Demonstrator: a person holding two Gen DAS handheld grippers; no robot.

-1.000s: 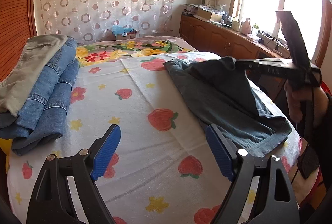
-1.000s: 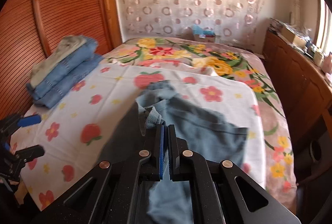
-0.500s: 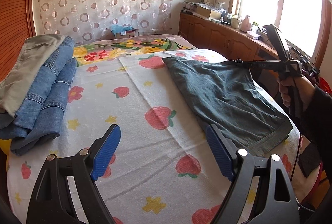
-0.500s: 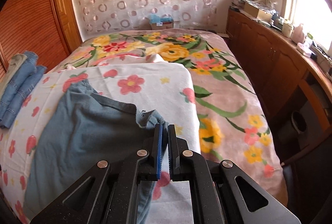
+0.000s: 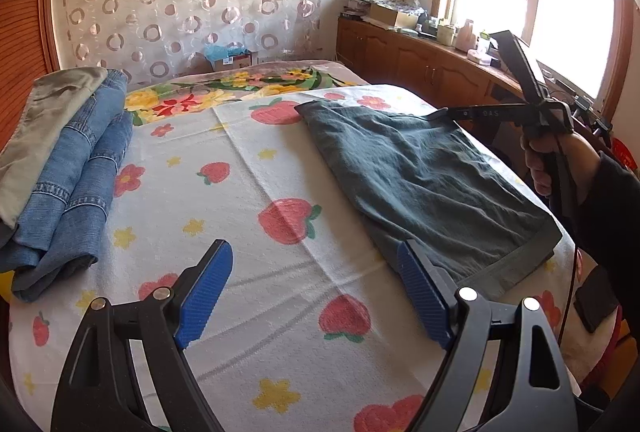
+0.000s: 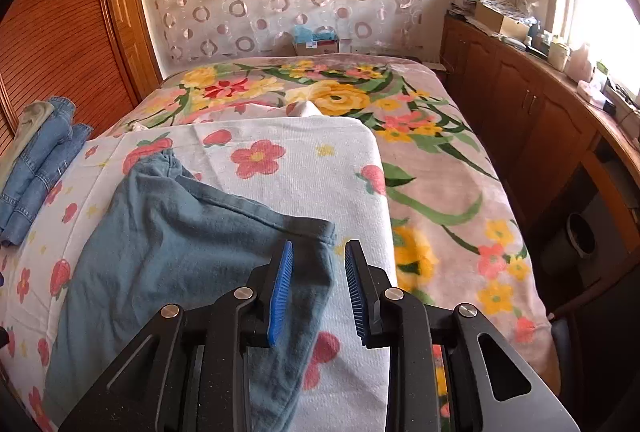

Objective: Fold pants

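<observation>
A: One bed (image 6: 460, 200), one strawberry towel (image 5: 248, 200) over it. The grey-green pants (image 5: 432, 176) lie flat on the towel, centre right of the left view.

B: Claws?

A: Right gripper (image 6: 318, 272), lower centre of its own view, has just been opening; pants corner between the pads, released. Left gripper (image 5: 316, 288) gapes wide, empty.

B: Risk?

A: My guess: the pads snag the corner on withdrawal and undo the fold.

B: Count?

A: One pile of folded clothes (image 5: 60, 168), left edge.
</observation>
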